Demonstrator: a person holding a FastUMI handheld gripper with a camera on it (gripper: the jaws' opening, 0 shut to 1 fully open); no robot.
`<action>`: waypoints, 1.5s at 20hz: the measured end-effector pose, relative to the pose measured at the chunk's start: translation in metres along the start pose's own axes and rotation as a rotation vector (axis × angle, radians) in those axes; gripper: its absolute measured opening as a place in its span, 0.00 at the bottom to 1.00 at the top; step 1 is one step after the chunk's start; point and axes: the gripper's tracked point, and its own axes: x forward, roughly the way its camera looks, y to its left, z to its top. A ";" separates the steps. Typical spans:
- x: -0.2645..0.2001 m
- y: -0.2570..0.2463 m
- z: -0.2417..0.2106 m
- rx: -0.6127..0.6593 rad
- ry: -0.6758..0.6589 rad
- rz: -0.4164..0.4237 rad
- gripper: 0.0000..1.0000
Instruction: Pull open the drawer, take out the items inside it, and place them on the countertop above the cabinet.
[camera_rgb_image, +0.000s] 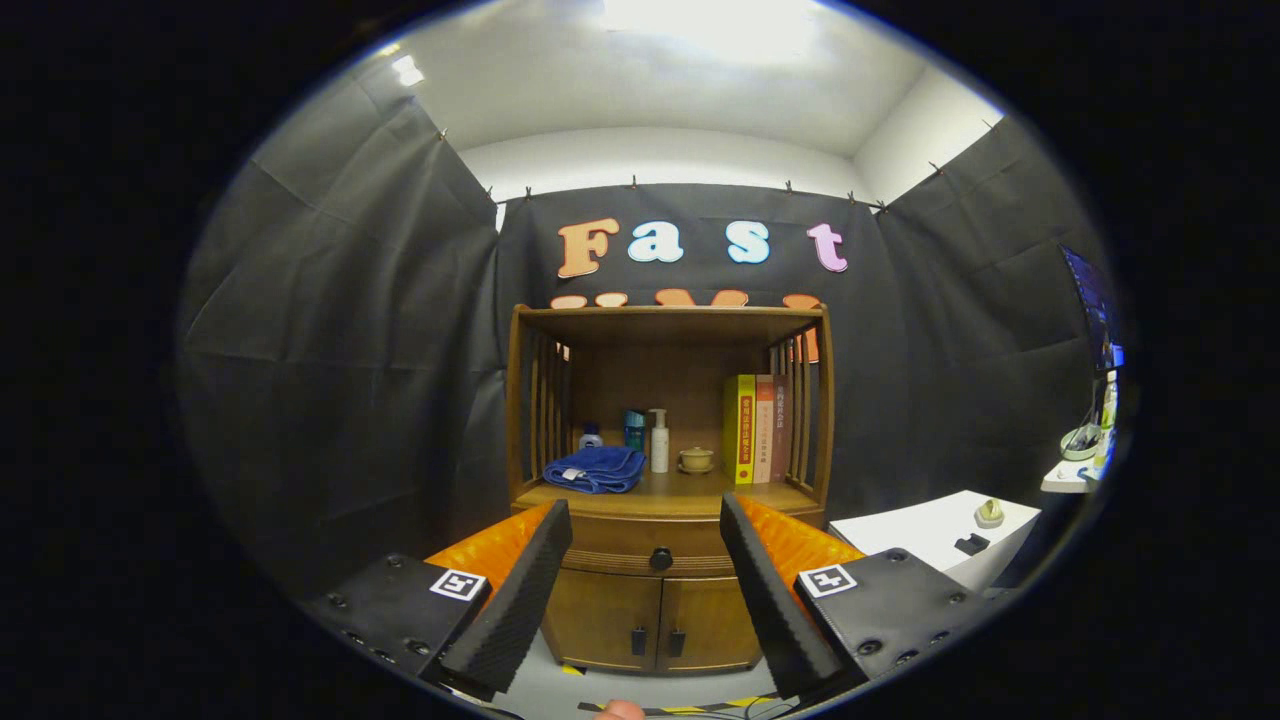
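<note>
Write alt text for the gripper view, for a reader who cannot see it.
The open gripper faces a wooden cabinet, its fingers apart with the closed drawer's black knob seen between them, untouched. On the countertop above sit a folded blue towel, bottles, a small cup and upright books.

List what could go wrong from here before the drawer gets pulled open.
1. The drawer knob is small and round; the hand-held gripper is open and well short of it, so the fingers could close off-centre and slip.
2. The countertop already holds a blue towel, bottles, a small bowl and books, so placed items may knock something over.
3. The drawer is shut, so what is inside cannot be judged.
</note>
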 end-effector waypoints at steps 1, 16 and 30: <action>0.001 -0.001 0.000 0.000 0.000 -0.004 0.98; -0.009 -0.016 0.015 -0.044 -0.008 -0.054 0.98; -0.012 -0.016 0.018 -0.033 -0.006 -0.054 0.98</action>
